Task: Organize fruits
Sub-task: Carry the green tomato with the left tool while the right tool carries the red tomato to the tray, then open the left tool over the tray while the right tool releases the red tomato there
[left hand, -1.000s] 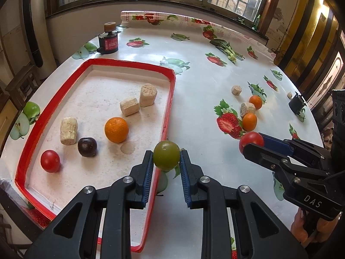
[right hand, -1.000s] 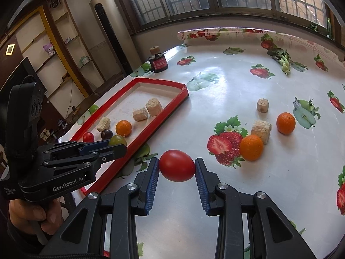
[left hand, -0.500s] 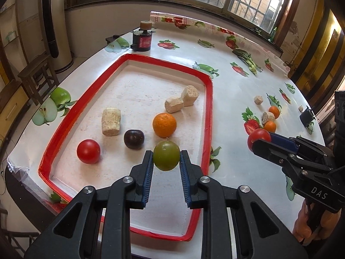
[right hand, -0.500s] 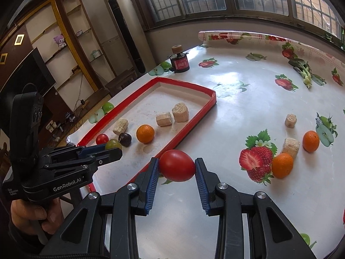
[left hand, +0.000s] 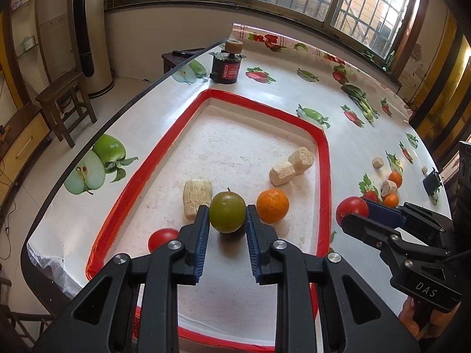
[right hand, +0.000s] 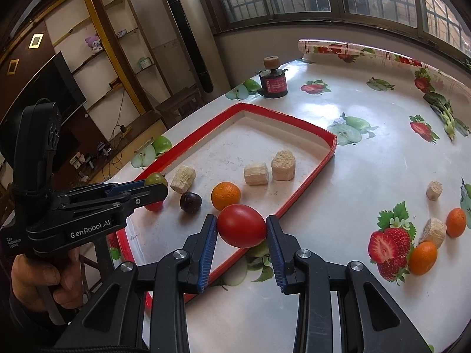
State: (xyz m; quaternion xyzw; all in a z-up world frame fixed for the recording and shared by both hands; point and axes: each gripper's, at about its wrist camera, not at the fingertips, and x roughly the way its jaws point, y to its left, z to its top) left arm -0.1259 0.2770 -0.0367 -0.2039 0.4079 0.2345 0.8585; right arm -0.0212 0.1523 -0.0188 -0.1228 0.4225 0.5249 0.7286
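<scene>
Left wrist view: left claw (left hand: 227,223) clamps a green fruit (left hand: 227,212) above the red tray (left hand: 323,158) for release, while right claw (right hand: 241,236) clamps a tomato (right hand: 241,230) at the tray's near edge.

left tongs (right hand: 153,189): "GenRobot.AI", "Data Acquisition System" | right tongs (left hand: 350,220): "DAS"

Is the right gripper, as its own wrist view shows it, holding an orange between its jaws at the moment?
No, the right gripper is shut on a red tomato; the nearest orange lies in the red tray.
</scene>
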